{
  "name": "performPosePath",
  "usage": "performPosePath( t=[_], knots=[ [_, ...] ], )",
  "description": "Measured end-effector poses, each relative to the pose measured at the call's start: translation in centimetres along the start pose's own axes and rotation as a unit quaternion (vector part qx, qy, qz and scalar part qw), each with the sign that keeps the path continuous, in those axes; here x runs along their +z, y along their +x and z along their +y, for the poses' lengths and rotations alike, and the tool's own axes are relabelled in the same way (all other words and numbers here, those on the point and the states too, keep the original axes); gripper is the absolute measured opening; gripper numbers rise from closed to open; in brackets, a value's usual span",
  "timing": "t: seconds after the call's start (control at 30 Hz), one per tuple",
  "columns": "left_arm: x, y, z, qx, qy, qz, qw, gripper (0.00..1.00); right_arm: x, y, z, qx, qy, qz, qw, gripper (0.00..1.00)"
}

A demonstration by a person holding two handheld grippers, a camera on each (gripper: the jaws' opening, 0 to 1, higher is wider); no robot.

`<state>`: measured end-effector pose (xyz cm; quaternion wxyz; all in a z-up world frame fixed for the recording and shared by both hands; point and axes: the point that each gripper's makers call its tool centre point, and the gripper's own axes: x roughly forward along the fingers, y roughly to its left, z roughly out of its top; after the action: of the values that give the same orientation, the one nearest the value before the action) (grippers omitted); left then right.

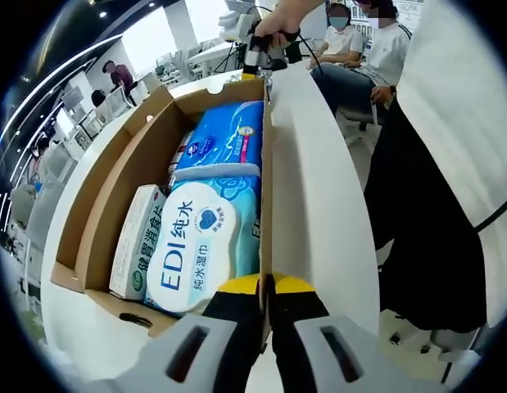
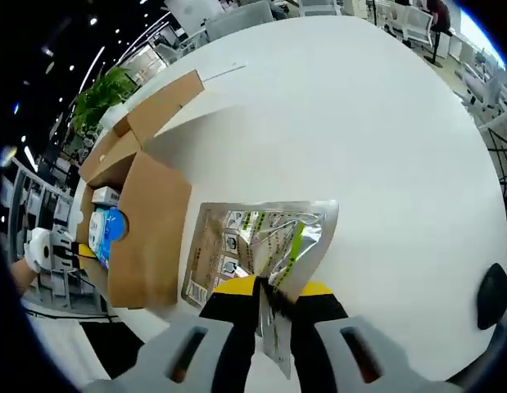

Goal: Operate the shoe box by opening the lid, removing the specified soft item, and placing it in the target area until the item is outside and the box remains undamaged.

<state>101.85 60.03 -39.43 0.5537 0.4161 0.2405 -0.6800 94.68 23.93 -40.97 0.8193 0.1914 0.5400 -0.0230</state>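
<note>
The cardboard shoe box (image 1: 147, 176) stood open on a round white worktop (image 1: 319, 196), its flaps spread outward. Inside the box lay a blue-and-white wet wipes pack (image 1: 208, 237) and, beside it against one wall, a slim white carton (image 1: 137, 241). The left gripper (image 1: 265, 286) had its fingers pressed together on the edge of the box's near wall. Beyond the far end of the box, seated people and rows of desks and chairs showed in a bright office. In the right gripper view, the silver foil pouch (image 2: 257, 246) lay flat on the worktop just beside the box (image 2: 147, 221), outside it. The right gripper (image 2: 269, 295) had its fingers clamped on the pouch's near edge. A green plant (image 2: 101, 98) stood beyond the box.
</note>
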Motion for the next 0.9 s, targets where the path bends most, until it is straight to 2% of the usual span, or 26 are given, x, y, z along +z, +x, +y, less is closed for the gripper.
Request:
performPosePath(
  t=[0.1,0.23,0.33,0.43,0.47,0.5,0.57,0.63,0.67,0.7,0.77,0.8,0.83,0.9],
  knots=[
    [0.0,0.0,0.0,0.002,0.001,0.004,1.0,0.02,-0.1,0.2,-0.4,-0.006,0.007,0.001,1.0,0.14],
    [0.0,0.0,-0.1,-0.001,0.0,0.006,1.0,0.02,0.3,0.2,-1.9,-0.044,-0.01,0.001,0.999,0.18],
    [0.0,-0.1,-0.1,-0.003,0.0,0.006,1.0,0.02,0.4,0.6,-2.4,-0.045,-0.007,0.004,0.9989,0.2],
    [0.0,-0.1,-0.2,-0.003,0.001,0.006,1.0,0.02,0.7,0.4,-2.7,-0.058,-0.001,-0.009,0.9982,0.24],
    [0.0,-0.1,-0.2,-0.003,0.002,0.006,1.0,0.02,0.8,0.2,-3.6,-0.084,0.001,-0.011,0.9964,0.26],
    [0.1,-0.1,-0.2,-0.003,0.003,0.006,1.0,0.02,1.1,0.2,-3.9,-0.092,-0.001,-0.02,0.9955,0.25],
    [0.1,-0.2,-0.2,-0.004,0.004,0.005,1.0,0.02,0.8,-0.3,-3.4,-0.088,-0.005,-0.022,0.9959,0.25],
    [0.1,-0.2,-0.2,-0.004,0.005,0.005,1.0,0.02,0.9,-0.6,-3.3,-0.086,-0.009,-0.032,0.9958,0.28],
    [0.1,-0.2,-0.2,-0.004,0.005,0.005,1.0,0.02,1.2,-0.8,-3.6,-0.098,-0.015,-0.039,0.9943,0.27],
    [0.1,-0.2,-0.2,-0.004,0.005,0.004,1.0,0.02,1.7,-1.3,-3.8,-0.115,-0.029,-0.058,0.9913,0.27],
    [0.0,-0.2,-0.1,-0.004,0.005,0.004,1.0,0.02,2.5,-1.6,-2.8,-0.112,-0.071,-0.091,0.987,0.28],
    [0.0,-0.2,-0.1,-0.003,0.006,0.003,1.0,0.02,2.8,-1.6,-2.4,-0.113,-0.087,-0.101,0.9846,0.3],
    [0.0,-0.2,-0.1,-0.003,0.006,0.003,1.0,0.02,3.6,-1.1,-1.7,-0.101,-0.103,-0.125,0.9816,0.35],
    [0.0,-0.2,-0.1,-0.003,0.004,0.004,1.0,0.02,3.5,-0.7,-1.4,-0.099,-0.106,-0.129,0.981,0.42]
  ],
)
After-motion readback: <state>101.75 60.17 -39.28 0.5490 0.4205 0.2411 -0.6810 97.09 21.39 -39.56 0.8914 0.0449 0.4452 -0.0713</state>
